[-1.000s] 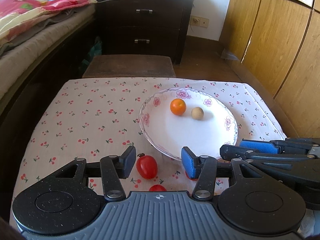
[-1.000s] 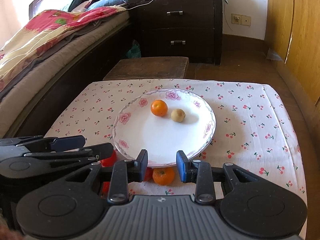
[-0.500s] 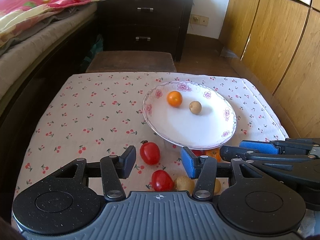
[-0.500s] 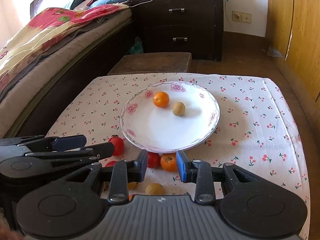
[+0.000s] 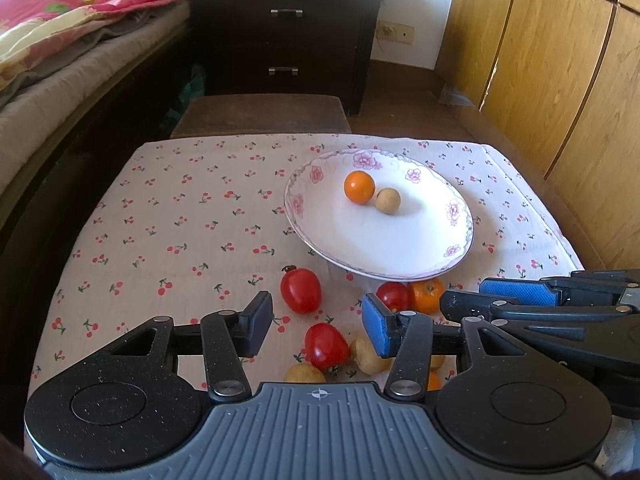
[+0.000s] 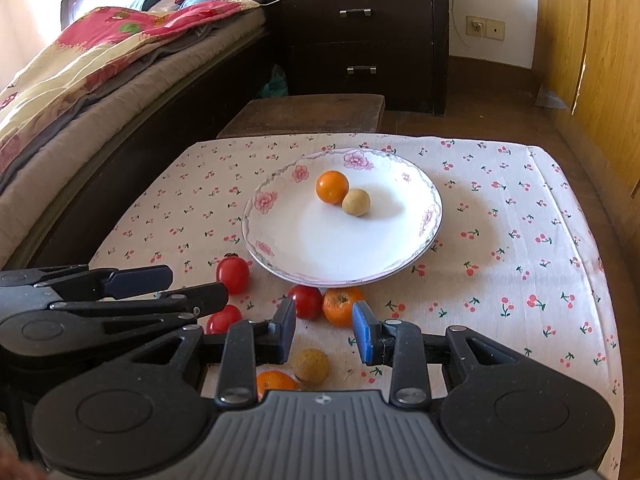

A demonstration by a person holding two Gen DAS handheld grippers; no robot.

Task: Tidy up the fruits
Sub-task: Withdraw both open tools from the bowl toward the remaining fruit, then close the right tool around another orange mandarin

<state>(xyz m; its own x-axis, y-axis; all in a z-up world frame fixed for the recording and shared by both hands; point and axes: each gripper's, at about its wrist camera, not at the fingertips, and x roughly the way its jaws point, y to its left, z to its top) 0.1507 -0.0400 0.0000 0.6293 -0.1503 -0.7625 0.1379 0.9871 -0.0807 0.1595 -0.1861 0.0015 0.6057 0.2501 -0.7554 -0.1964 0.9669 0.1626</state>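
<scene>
Sunlit bedroom: dark dresser [image 6: 360,36] against white wall, bed [image 6: 100,80] left, wooden wardrobe [image 5: 552,72] right, brown floor.

Glossy glazed plate [image 6: 434,216] on a matt printed cotton cloth [image 6: 520,240]. Shiny smooth tomato [image 5: 301,290], rough-skinned tan fruit [image 6: 311,365]. Dark polished wood nightstand [image 6: 360,36], grained varnished wardrobe panels [image 5: 560,80].

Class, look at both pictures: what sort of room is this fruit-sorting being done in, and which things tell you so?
Most likely a bedroom at home. A bed with a flowered quilt runs along one side, a dark bedside chest of drawers stands by the wall, and wooden wardrobe doors line the other side.
</scene>
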